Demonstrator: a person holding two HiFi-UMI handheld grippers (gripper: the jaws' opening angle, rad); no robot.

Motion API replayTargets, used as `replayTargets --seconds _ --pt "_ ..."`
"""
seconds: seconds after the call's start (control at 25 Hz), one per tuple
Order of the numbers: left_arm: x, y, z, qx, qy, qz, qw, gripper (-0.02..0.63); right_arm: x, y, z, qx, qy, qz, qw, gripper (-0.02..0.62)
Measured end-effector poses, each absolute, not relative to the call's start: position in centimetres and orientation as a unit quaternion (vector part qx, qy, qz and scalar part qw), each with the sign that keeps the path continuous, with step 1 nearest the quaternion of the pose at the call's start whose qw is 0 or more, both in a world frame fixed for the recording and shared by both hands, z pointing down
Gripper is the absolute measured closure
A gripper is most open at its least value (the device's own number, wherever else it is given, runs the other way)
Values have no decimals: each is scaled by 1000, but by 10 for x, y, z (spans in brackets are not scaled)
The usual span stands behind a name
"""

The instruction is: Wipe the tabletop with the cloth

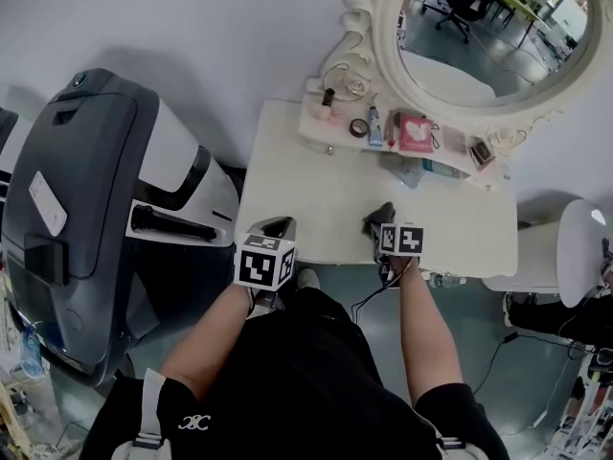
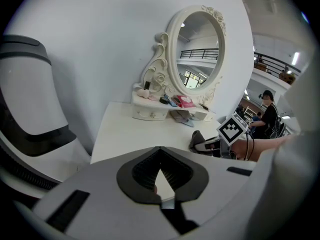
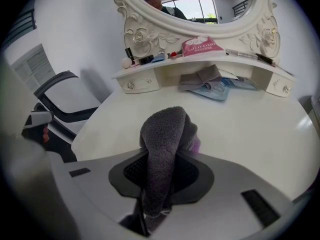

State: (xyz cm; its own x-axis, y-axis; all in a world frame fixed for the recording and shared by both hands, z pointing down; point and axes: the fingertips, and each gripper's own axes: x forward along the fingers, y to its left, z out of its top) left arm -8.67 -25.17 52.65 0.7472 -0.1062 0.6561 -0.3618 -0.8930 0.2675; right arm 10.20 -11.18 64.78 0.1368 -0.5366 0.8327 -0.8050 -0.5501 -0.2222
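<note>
Cloth (image 3: pixel 165 134): grey, fuzzy terry, bunched, over the smooth white bench (image 1: pixel 306 190) before the ornate oval mirror (image 1: pixel 488 36).
Right gripper (image 3: pixel 162 156): jaws clamped on the cloth.
Left gripper (image 2: pixel 160 159): jaws closed, empty.

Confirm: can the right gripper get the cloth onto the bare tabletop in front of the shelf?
Probably yes. The right gripper, jaws shut on the cloth, sits over the tabletop, and the stretch toward the shelf looks bare.

- Cloth (image 3: pixel 167 129): dark grey, fleecy, bunched in a fold; was pinched between the jaws of the right gripper (image 3: pixel 165 176).
- Tabletop (image 3: pixel 250 134): white and smooth; lay beneath the cloth.
</note>
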Motion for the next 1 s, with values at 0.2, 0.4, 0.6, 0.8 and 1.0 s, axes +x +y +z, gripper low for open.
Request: replayTargets --seconds 0.2,0.4,0.6,0.8,1.0 --pt "-83 -272 524 909 -161 332 195 606 118 -146 646 726 -477 472 148 502" --pt "-80 -287 516 903 -188 333 196 606 129 -177 645 709 -501 470 162 502" --pt "-84 -299 519 896 -211 334 201 606 141 -207 645 701 -519 456 177 501" --pt "-95 -300 532 885 -228 348 211 606 150 -234 644 697 -526 453 178 502" --pt "-109 -308 538 876 -246 351 221 606 158 -256 643 707 -526 436 186 502"
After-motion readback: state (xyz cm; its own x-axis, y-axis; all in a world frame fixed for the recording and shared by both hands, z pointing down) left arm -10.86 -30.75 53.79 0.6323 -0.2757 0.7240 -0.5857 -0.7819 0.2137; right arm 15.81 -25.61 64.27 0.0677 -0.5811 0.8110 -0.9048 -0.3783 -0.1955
